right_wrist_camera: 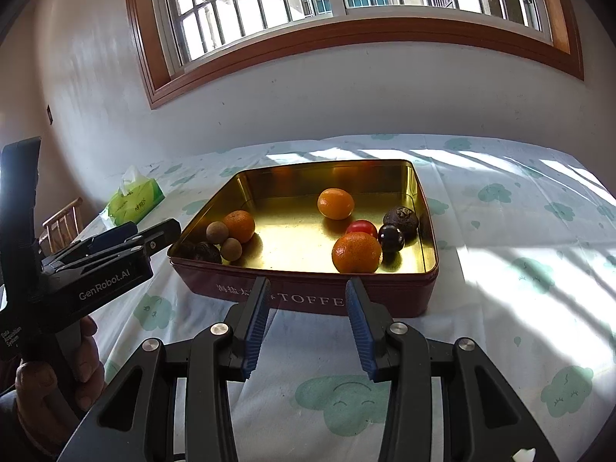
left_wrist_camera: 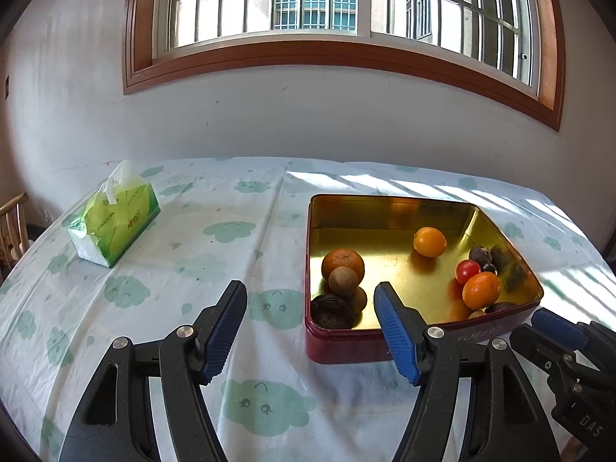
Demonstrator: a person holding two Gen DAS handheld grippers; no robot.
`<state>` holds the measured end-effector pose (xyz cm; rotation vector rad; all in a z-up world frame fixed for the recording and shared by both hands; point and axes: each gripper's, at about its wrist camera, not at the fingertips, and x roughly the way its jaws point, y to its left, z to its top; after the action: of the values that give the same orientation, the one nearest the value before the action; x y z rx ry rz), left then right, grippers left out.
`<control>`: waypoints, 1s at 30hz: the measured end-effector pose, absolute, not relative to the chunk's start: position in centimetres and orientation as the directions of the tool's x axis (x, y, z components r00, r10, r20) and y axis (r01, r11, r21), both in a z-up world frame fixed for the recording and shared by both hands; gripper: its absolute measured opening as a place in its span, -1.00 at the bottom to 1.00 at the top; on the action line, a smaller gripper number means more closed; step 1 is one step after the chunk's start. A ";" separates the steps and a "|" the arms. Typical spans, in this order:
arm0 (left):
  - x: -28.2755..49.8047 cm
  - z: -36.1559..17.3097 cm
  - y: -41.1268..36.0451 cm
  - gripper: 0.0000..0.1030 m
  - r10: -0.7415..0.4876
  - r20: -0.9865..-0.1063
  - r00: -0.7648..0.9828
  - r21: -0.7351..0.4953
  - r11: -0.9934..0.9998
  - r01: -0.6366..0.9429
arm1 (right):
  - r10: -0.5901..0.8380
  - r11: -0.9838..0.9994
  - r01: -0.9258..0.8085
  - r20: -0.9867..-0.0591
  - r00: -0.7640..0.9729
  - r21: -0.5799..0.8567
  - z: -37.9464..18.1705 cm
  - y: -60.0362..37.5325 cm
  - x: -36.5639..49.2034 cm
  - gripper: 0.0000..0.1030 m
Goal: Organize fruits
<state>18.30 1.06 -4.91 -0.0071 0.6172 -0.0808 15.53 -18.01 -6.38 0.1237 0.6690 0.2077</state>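
A red tin with a gold inside (left_wrist_camera: pixel 385 211) (right_wrist_camera: pixel 308 300) sits on the table and holds several fruits. At its left end lie an orange (left_wrist_camera: pixel 342 263) (right_wrist_camera: pixel 239 225), two brown longans (left_wrist_camera: pixel 342 280) (right_wrist_camera: pixel 216 231) and a dark wrinkled fruit (left_wrist_camera: pixel 332 311) (right_wrist_camera: pixel 206 252). A yellow-orange fruit (left_wrist_camera: pixel 430 241) (right_wrist_camera: pixel 335 203) lies in the middle. At its right end lie an orange (left_wrist_camera: pixel 481 290) (right_wrist_camera: pixel 356 252), a red tomato (left_wrist_camera: pixel 466 271) (right_wrist_camera: pixel 362 227) and dark fruits (right_wrist_camera: pixel 400 217). My left gripper (left_wrist_camera: pixel 312 300) is open and empty at the tin's near left corner. My right gripper (right_wrist_camera: pixel 308 296) is open and empty before the tin's front wall.
A green tissue pack (left_wrist_camera: pixel 113 223) (right_wrist_camera: pixel 134 200) lies at the table's far left. A white cloth with green cloud prints (left_wrist_camera: pixel 265 404) covers the table. A wooden chair (right_wrist_camera: pixel 63 219) stands beyond the left edge. A wall and a window lie behind.
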 end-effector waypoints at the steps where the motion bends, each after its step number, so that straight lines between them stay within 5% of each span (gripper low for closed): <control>1: 18.0 -5.0 1.1 0.43 -0.072 -0.578 0.813 -0.028 0.997 0.069 | 0.228 0.973 -0.149 -0.606 0.762 0.179 -6.5 -17.9 15.3 -0.18; 17: 14.6 -7.0 1.3 0.47 -0.077 -0.640 0.765 -0.034 0.997 0.072 | 0.236 0.971 -0.157 -0.634 0.737 0.179 -7.5 -16.8 12.6 -0.08; 30: 13.2 -7.7 1.3 0.75 -0.060 -0.645 0.762 -0.025 0.998 0.057 | 0.225 0.974 -0.151 -0.637 0.738 0.169 -8.1 -16.3 11.9 -0.03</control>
<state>13.23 1.26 -7.66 -0.0041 0.7022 -0.0638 11.94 -16.26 -8.07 0.1084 0.7122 0.2069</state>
